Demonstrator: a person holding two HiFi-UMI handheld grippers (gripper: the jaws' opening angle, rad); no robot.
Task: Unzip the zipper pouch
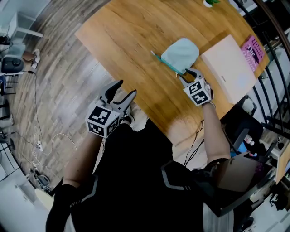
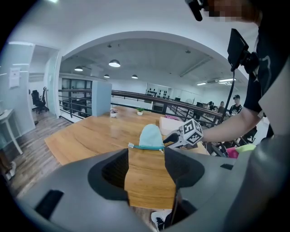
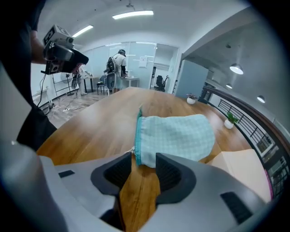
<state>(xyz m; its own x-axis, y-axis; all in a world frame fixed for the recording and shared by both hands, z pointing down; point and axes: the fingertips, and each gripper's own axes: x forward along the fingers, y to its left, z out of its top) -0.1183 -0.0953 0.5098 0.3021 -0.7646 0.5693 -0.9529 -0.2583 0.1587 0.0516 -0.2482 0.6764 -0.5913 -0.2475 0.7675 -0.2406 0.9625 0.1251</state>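
Observation:
A light teal checked zipper pouch (image 1: pixel 181 53) lies flat on the wooden table (image 1: pixel 131 41), its darker teal zipper (image 1: pixel 166 64) running along the left side. My right gripper (image 1: pixel 186 75) sits low at the zipper's near end. In the right gripper view the pouch (image 3: pixel 176 135) has its near corner at the mouth of the right gripper (image 3: pixel 144 161), whose jaws stand apart without pressing on it. My left gripper (image 1: pixel 127 88) hovers off the table's near edge, open and empty. The left gripper view shows the pouch (image 2: pixel 150 136) ahead and the right gripper (image 2: pixel 183 136) beside it.
A pale closed box (image 1: pixel 229 68) lies right of the pouch, touching a magenta book (image 1: pixel 253 49). A small plant pot (image 1: pixel 209 2) stands at the far edge. A black railing (image 1: pixel 274 68) runs along the right. Cables (image 1: pixel 38 145) trail on the wood floor at left.

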